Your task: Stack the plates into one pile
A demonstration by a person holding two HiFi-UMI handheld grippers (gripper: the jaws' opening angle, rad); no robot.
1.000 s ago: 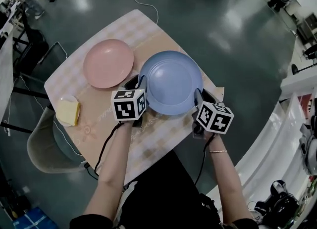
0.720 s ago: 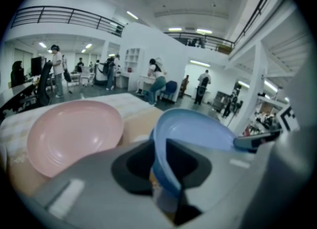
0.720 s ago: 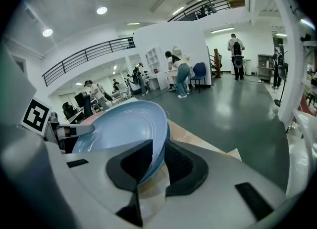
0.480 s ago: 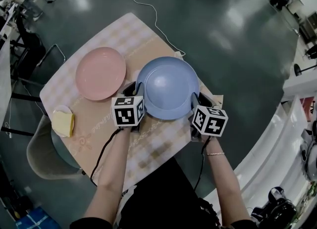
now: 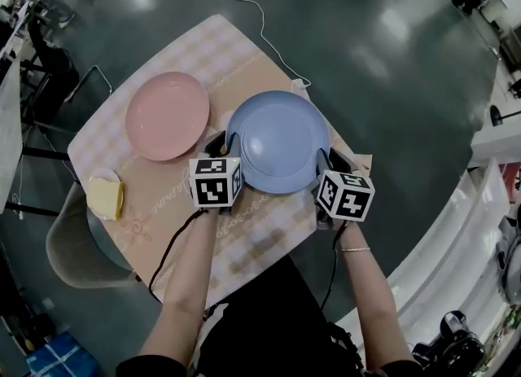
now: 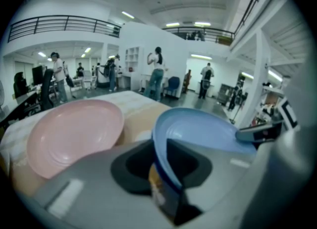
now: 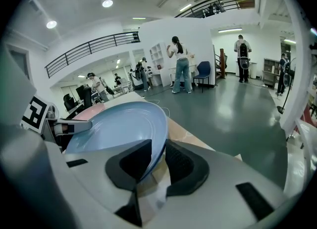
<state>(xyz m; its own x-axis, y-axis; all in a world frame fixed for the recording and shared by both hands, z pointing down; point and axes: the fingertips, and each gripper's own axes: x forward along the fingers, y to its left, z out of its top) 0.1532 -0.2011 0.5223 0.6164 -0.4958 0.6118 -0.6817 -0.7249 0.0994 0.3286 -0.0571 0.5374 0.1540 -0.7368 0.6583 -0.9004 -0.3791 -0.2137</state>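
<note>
A blue plate (image 5: 281, 141) lies on the checked table (image 5: 163, 196), just right of a pink plate (image 5: 167, 115). My left gripper (image 5: 221, 146) is shut on the blue plate's left rim. In the left gripper view that rim (image 6: 198, 129) runs between the pads, with the pink plate (image 6: 74, 134) to the left. My right gripper (image 5: 324, 162) is at the blue plate's right rim. Its jaws have just been opening and stand open. The blue rim (image 7: 119, 126) is still between them, loosely.
A yellow item on a small white dish (image 5: 104, 196) sits at the table's left corner, above a grey chair (image 5: 73, 245). A white cable (image 5: 244, 1) trails over the dark floor beyond the table. People stand far off in the hall.
Both grippers have come down a little with the blue plate, which now sits low on the table. The pink plate has not moved.
</note>
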